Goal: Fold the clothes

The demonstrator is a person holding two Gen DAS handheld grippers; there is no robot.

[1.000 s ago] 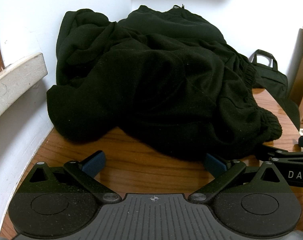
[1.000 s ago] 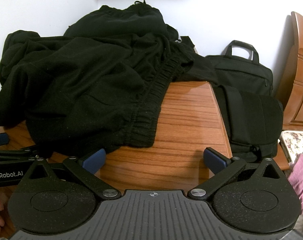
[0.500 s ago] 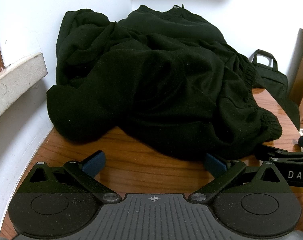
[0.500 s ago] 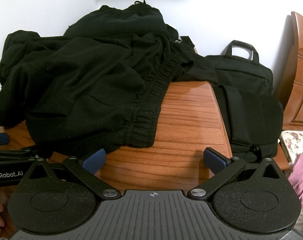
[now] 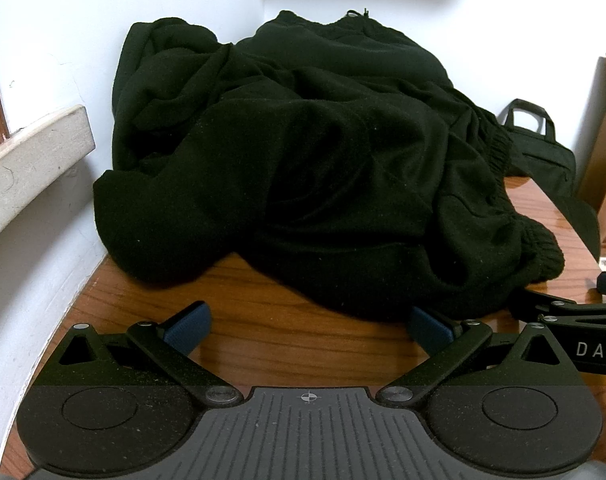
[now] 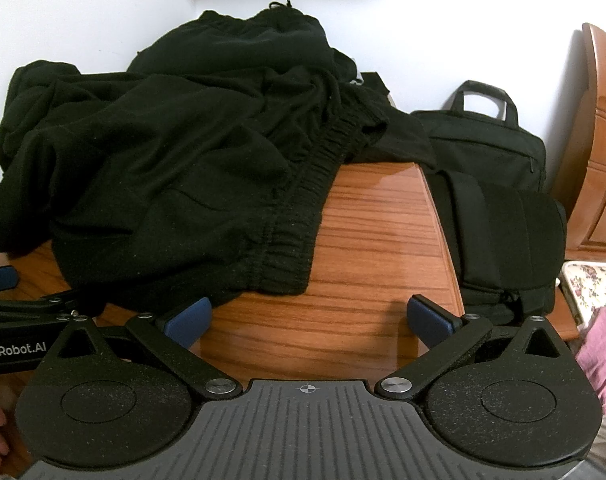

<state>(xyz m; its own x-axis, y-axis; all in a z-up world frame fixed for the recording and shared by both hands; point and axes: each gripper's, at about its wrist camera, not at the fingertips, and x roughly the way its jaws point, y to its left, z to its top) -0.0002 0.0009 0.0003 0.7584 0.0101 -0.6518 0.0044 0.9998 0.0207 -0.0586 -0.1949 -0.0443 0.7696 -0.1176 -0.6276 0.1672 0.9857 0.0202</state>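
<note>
Clothes (image 5: 303, 168) are piled in a black fleecy heap at the table's (image 6: 375, 240) back-left corner: soft, floppy, bulky. Ribbed waistband (image 6: 299, 216) looks the best grab. Left gripper (image 5: 309, 322) and right gripper (image 6: 309, 318) sit spread, empty.

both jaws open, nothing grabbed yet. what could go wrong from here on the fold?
1. The black clothes lie in one crumpled heap, all the same colour; a jaw may well pinch several layers and lift the whole pile rather than one edge.
2. The bag sits right against the table edge near the waistband; pulling cloth that way could snag it.
3. The left gripper and right gripper sit close together and could collide.
</note>
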